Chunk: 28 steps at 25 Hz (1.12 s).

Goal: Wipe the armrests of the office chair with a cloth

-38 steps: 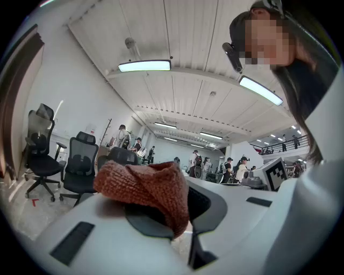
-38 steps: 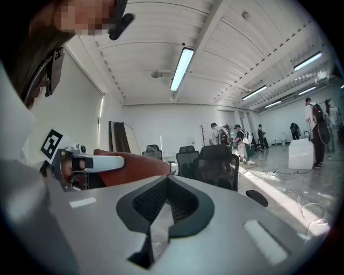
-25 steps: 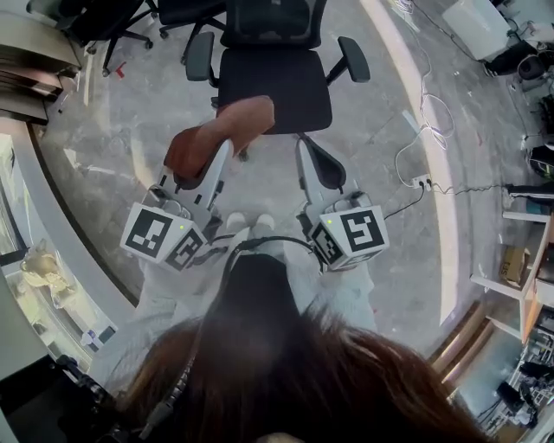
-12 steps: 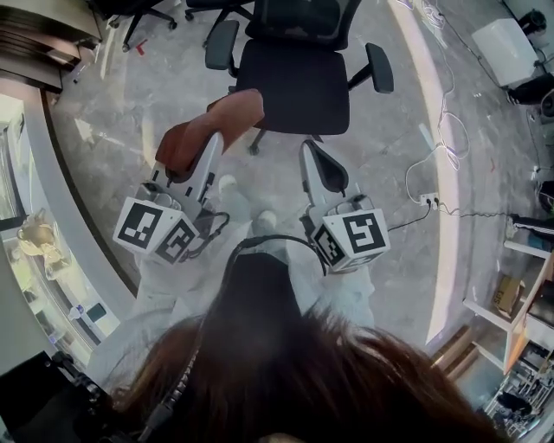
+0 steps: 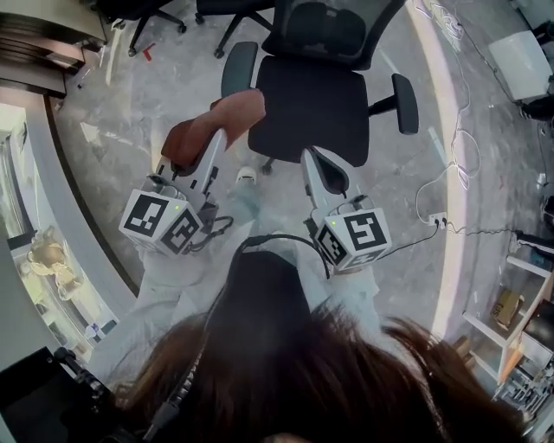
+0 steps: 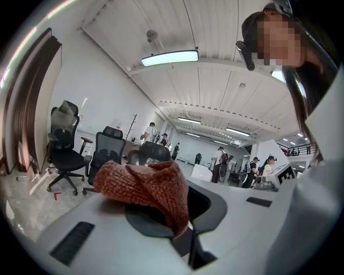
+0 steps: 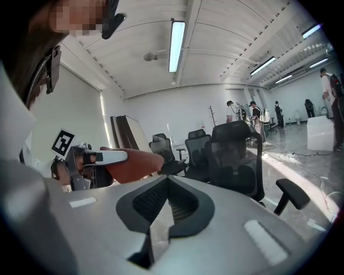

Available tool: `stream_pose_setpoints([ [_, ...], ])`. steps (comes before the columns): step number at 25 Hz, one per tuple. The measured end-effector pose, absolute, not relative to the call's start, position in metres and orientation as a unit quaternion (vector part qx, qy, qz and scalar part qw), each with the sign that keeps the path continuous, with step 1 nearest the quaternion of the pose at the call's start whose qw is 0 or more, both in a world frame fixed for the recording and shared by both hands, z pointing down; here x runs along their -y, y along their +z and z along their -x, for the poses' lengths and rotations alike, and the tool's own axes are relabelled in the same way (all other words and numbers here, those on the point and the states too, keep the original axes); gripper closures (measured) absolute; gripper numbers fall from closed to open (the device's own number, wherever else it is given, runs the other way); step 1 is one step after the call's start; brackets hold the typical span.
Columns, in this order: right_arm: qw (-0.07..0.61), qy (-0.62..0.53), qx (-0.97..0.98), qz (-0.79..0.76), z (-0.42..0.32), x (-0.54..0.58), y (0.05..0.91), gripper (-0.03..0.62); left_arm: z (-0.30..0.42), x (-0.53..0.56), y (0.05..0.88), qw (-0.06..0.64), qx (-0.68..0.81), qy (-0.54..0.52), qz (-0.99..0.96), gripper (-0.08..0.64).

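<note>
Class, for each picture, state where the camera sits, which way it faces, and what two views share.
Head view: on the person's head, facing steeply down at hair, left gripper, right gripper, office chair.
Left gripper view: along its jaws, shut on the cloth; white clothing at right.
Right gripper view: along its shut, empty jaws toward the office chair.
All share the cloth.

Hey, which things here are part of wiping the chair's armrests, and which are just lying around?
For the job:
cloth, clamped in the left gripper
office chair and its armrests
right gripper, shut, empty

Just lying about:
other chairs
power strip and cables on the floor
white box
</note>
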State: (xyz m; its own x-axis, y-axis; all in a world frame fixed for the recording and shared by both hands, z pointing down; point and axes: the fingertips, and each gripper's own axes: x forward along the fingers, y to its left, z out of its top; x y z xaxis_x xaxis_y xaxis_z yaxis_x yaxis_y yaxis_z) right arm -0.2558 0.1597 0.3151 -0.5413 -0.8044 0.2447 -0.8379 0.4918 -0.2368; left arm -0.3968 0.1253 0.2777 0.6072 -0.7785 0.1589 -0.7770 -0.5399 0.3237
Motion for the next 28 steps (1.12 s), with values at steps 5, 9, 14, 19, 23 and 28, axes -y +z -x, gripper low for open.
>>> stream_pose_setpoints([
  [5, 0.063, 0.177, 0.853, -0.487, 0.278, -0.067, 0.327, 0.591, 0.419, -0.016, 0.309, 0.211, 0.424, 0.024, -0.881, 0.528],
  [9, 0.073, 0.198, 0.842, -0.496, 0.298, -0.022, 0.348, 0.591, 0.423, 0.052, 0.35, 0.24, 0.4, 0.055, -0.883, 0.528],
  [14, 0.101, 0.239, 0.839, -0.478, 0.316, 0.009, 0.387, 0.591, 0.409, 0.135, 0.406, 0.267, 0.387, 0.085, -0.878, 0.529],
  [19, 0.158, 0.246, 0.843, -0.452, 0.333, 0.019, 0.42, 0.591, 0.396, 0.2, 0.463, 0.305, 0.4, 0.127, -0.855, 0.528],
  [23, 0.173, 0.257, 0.847, -0.431, 0.34, 0.022, 0.432, 0.591, 0.387, 0.237, 0.508, 0.342, 0.403, 0.148, -0.836, 0.528],
  [28, 0.171, 0.269, 0.848, -0.423, 0.332, 0.023, 0.441, 0.591, 0.388, 0.241, 0.566, 0.396, 0.414, 0.21, -0.792, 0.528],
])
